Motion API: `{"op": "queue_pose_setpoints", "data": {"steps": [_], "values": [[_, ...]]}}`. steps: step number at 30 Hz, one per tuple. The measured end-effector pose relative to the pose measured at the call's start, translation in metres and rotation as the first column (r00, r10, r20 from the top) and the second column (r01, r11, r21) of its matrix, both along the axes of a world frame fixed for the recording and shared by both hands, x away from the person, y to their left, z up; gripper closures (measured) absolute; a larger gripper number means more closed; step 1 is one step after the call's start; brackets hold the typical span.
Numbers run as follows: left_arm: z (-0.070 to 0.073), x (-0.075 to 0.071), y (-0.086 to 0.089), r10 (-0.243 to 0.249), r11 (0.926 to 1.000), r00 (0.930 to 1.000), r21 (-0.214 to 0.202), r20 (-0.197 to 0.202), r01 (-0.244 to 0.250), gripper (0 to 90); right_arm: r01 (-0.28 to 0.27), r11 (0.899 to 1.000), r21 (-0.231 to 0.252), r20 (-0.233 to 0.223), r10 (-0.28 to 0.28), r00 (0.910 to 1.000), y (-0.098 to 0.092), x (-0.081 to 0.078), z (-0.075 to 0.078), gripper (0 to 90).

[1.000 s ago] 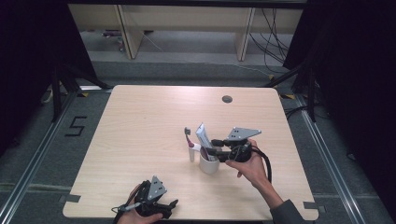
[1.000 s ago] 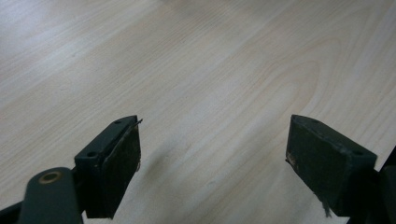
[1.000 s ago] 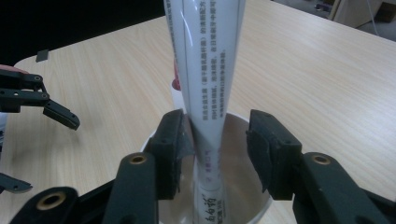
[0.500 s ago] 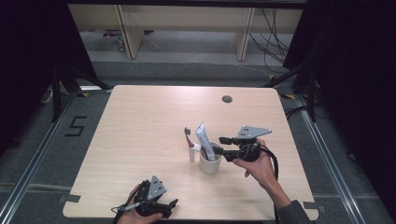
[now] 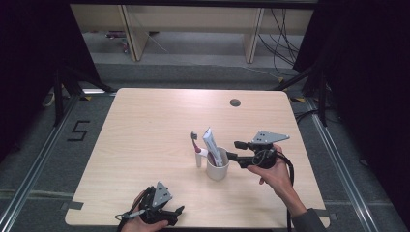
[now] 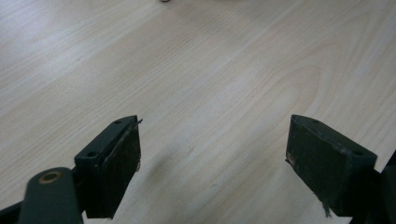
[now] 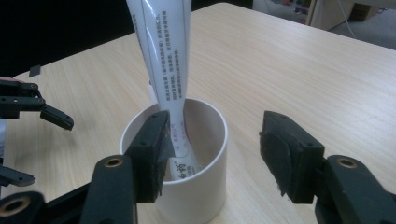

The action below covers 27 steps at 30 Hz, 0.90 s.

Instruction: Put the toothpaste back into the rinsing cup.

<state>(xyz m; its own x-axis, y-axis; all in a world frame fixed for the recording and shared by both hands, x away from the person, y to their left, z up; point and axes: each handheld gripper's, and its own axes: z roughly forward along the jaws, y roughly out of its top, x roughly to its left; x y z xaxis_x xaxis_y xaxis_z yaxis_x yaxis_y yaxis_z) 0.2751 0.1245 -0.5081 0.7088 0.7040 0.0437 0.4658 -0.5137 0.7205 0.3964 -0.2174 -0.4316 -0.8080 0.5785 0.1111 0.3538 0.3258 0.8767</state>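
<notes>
Beside the white cup [image 5: 217, 169], the right claw [image 5: 233, 150] hangs released, its jaws having just been opening, with nothing pressed between the pads. From its own view one jaw stands in front of the cup's rim and the other off to the side. A white toothpaste tube [image 7: 166, 60] leans upright inside the cup; a toothbrush [image 5: 195, 149] stands just beside it. Near the bench [image 5: 145, 125] edge, the left claw [image 6: 212, 158] rests released over bare wood.

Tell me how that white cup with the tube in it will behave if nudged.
The white cup looks light and may slide on the smooth table. The tall toothpaste tube leans out above its rim, so it probably tips easily toward that side.
</notes>
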Motion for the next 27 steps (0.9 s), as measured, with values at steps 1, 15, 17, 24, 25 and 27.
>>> {"op": "queue_pose_setpoints", "data": {"steps": [1, 15, 17, 24, 25, 27], "values": [[0.0, 0.0, 0.0, 0.002, 1.0, 1.0, -0.002, 0.001, -0.002, 17.6, 0.0, 1.0, 0.01, 0.005, 0.0, 1.0, -0.001, 0.0, 0.0, 41.8], [0.0, 0.0, -0.001, 0.015, 0.999, 0.9999, -0.041, 0.005, -0.015, 17.2, 0.065, 0.997, 0.033, -0.02, -0.064, 0.9977, -0.025, -0.008, -0.004, 37.6], [0.0, 0.0, 0.0, 0.011, 0.9994, 0.9999, -0.033, 0.004, -0.011, 17.2, 0.067, 0.997, 0.035, -0.03, -0.066, 0.9974, -0.027, -0.009, -0.004, 37.0], [0.0, 0.001, 0.001, 0.013, 0.9998, 0.9999, -0.014, 0.005, -0.013, 17.2, 0.094, 0.995, 0.025, -0.043, -0.092, 0.9948, -0.043, -0.015, -0.005, 35.7], [0.001, 0.001, 0.002, 0.006, 1.0, 1.0, 0.001, 0.003, -0.006, 17.2, 0.09, 0.995, 0.03, -0.035, -0.089, 0.9954, -0.045, -0.015, -0.006, 35.6], [0.001, 0.001, 0.002, 0.009, 0.9999, 1.0, -0.009, -0.001, -0.009, 17.2, 0.106, 0.994, 0.019, -0.043, -0.106, 0.9935, -0.049, -0.018, -0.007, 35.6]]}}
